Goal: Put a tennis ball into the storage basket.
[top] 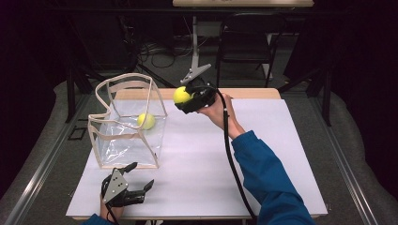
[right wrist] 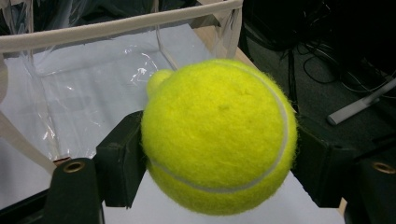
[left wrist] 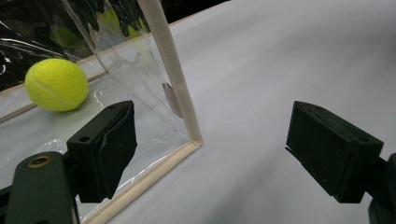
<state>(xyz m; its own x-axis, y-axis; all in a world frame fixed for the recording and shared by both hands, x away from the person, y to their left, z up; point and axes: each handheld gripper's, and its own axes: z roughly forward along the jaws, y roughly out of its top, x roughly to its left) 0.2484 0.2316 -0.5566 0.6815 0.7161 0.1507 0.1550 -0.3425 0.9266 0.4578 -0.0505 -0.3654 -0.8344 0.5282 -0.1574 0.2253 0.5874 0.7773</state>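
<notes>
The right tool (top: 187, 99) is clenched on a yellow tennis ball (top: 181, 95), held up in the air above the far part of the bench (top: 263, 154), just to the right of a clear plastic bag (top: 129, 123) with cream fabric trim. In the right gripper view the held ball (right wrist: 219, 135) sits squarely between the two black jaws, pressed on both flanks, with its white seam curving across the lower front. Behind it the bag's cream top rim (right wrist: 116, 25) and crinkled clear walls show, and a sliver of a second tennis ball (right wrist: 158, 80) peeks out from behind the held one.

That second ball (top: 146, 121) lies inside the bag, on its floor toward the far right corner (seen through the clear wall from above). The bag stands upright and open-topped on the left part of the white bench surface.

The left tool (top: 127, 188) rests low near the front left edge of the bench, just in front of the bag, its jaws spread apart and grasping nothing. In the left gripper view the bag's near corner post (left wrist: 170, 70) rises between the jaws, closer to the left one, and the ball inside (left wrist: 56, 84) shows through the plastic.

A blue sleeve (top: 267, 178) covers the person's right forearm, and a black cable (top: 230, 150) trails from the right tool along it.
</notes>
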